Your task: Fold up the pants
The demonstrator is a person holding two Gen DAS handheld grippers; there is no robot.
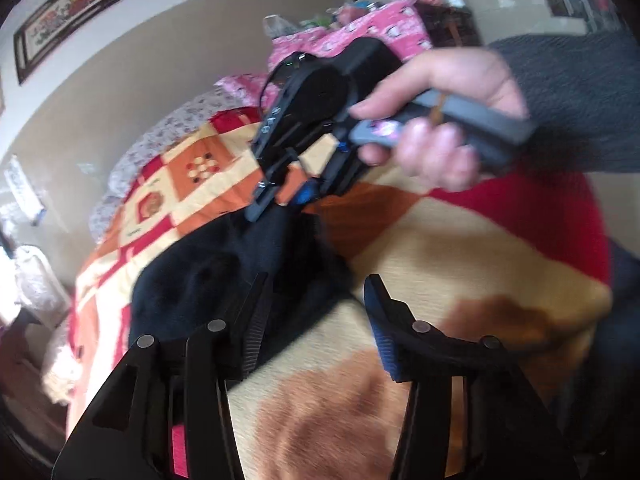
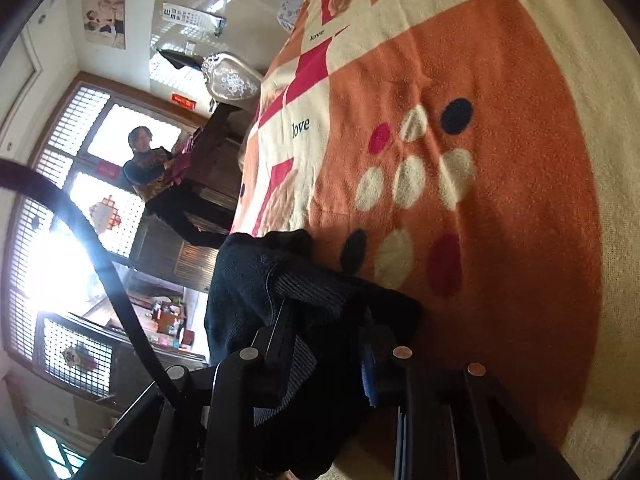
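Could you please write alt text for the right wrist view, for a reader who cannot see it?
The right gripper is shut on a dark navy pair of fabric pants, bunched on an orange, red and cream patterned blanket. Beyond the bed's edge, a person in dark clothing stands before bright lattice windows.

We are in a lived-in bedroom of a home. At the centre lies a fleecy patchwork bedspread in orange, cream and red (image 2: 500, 208), printed with "love". At ten o'clock hangs a framed floral embroidery (image 1: 86, 4); at nine o'clock stands a wooden lattice window with red paper cut-outs (image 2: 80, 208), and at eleven a wall calendar (image 2: 192, 16).
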